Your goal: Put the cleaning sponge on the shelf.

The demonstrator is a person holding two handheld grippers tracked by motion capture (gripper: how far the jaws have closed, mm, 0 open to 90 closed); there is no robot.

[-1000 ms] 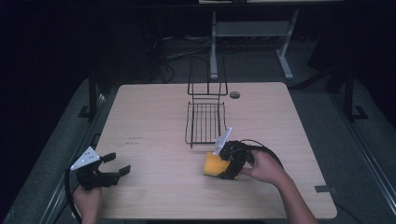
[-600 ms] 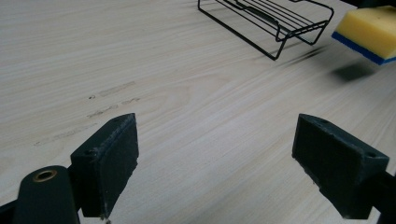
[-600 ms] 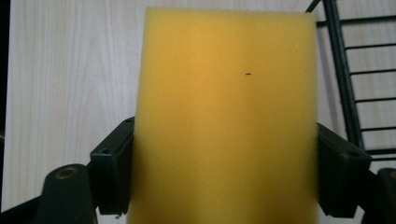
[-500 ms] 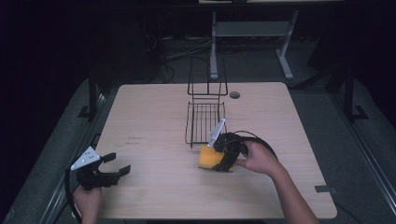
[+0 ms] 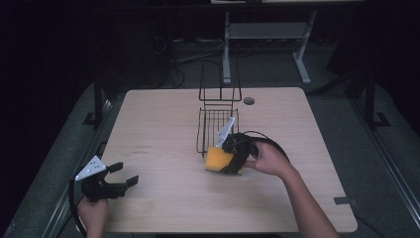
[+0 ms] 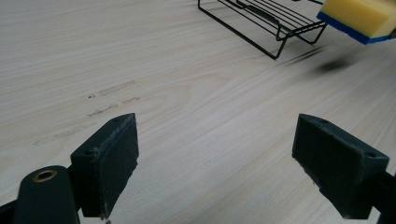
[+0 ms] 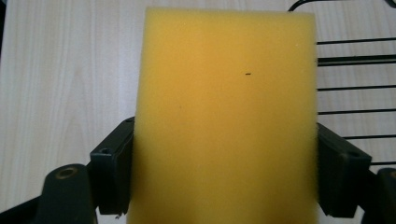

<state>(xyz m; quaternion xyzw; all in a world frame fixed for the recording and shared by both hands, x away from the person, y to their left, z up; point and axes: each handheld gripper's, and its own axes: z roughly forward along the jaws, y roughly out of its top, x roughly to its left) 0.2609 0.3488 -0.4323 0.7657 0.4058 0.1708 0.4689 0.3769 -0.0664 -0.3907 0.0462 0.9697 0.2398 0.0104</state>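
High view: right gripper [image 5: 229, 159] clamps sponge [image 5: 217, 158] beside wire rack [image 5: 216, 130], likely for racking; left gripper [image 5: 121, 182] gapes, idle.

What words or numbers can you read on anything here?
None. The sponge in the right tool is plain yellow with one tiny dark speck.
The rack is bare wire.
The table has faint smudges, not letters.
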